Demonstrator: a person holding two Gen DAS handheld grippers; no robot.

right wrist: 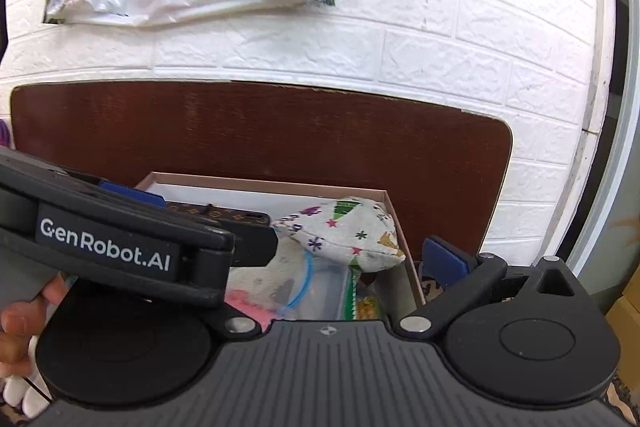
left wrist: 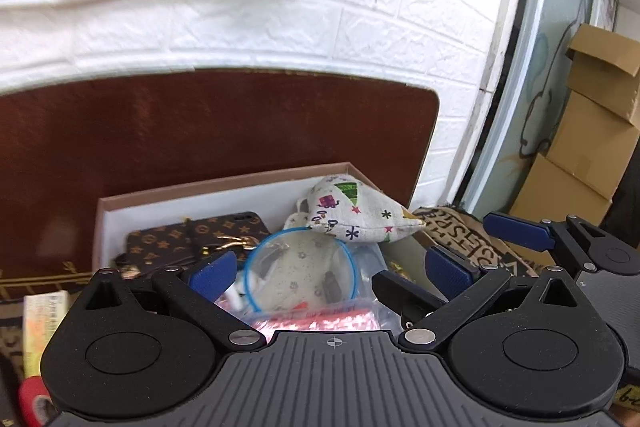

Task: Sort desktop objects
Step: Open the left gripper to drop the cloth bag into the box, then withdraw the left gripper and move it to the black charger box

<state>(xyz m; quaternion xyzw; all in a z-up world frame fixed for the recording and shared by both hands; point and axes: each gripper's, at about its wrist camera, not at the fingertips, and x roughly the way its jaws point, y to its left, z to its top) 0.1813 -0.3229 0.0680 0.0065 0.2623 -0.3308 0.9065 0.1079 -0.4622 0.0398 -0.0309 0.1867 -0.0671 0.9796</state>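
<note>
Two hand-held grippers (left wrist: 330,273) (right wrist: 304,259) spread wide, rectangular cardboard box (left wrist: 224,183), soft printed-cloth pouch (left wrist: 356,215).

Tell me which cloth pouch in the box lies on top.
The Christmas-print pouch: it rests over the plain speckled pouch, which is sealed in a clear bag beneath it.

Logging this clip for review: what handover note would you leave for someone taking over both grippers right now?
Left gripper: open, empty, over the box.
Right gripper: open, empty, beside the box's right side.
In the box: printed fabric pouch, monogram phone case, clear zip bag on top.
Still outside: yellow carton and red tape roll at left, lettered brown item at right.
Next, probably: collect those.
</note>
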